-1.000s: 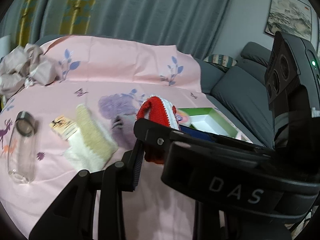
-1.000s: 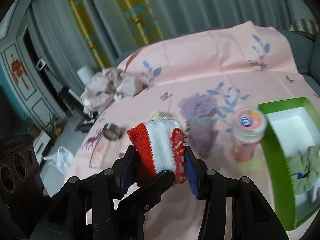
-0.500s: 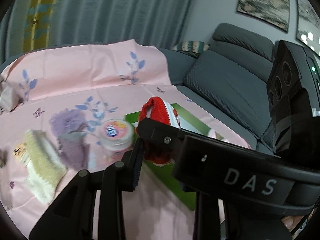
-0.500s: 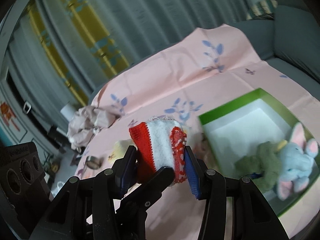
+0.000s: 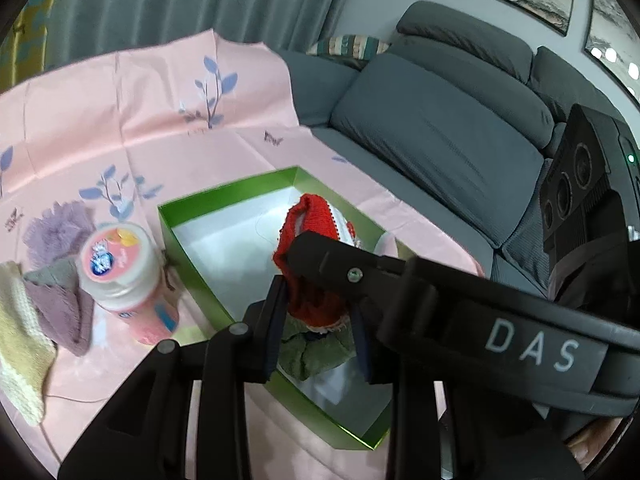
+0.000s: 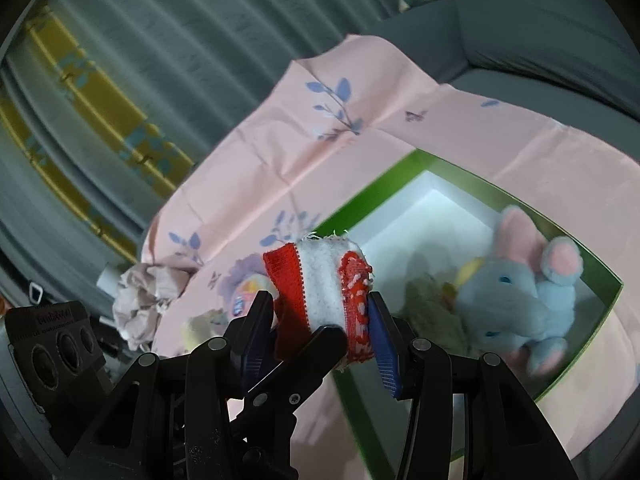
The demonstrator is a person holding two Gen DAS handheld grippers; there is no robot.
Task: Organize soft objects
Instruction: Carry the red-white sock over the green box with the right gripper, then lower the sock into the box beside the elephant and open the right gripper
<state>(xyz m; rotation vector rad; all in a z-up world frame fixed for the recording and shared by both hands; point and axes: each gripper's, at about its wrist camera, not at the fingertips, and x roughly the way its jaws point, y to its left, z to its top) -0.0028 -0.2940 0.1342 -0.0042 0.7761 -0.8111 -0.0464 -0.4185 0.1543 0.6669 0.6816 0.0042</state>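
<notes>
Jaws of both grippers (image 5: 318,316) (image 6: 320,320) clamp 1 red-white knit (image 6: 320,292) above green box (image 5: 192,264), white floor clear beyond.

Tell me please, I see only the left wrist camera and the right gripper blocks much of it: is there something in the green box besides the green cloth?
Observer: Yes. The right wrist view shows a blue-grey plush elephant with pink ears lying in the green box, next to the green cloth.
Operator: Does the right gripper really grip the knitted piece?
Observer: Yes. The right gripper has its two pads pressed on opposite sides of the red-and-white knitted piece.
Operator: Is anything soft left far from the box?
Observer: A crumpled beige cloth lies at the far edge of the pink sheet.
</notes>
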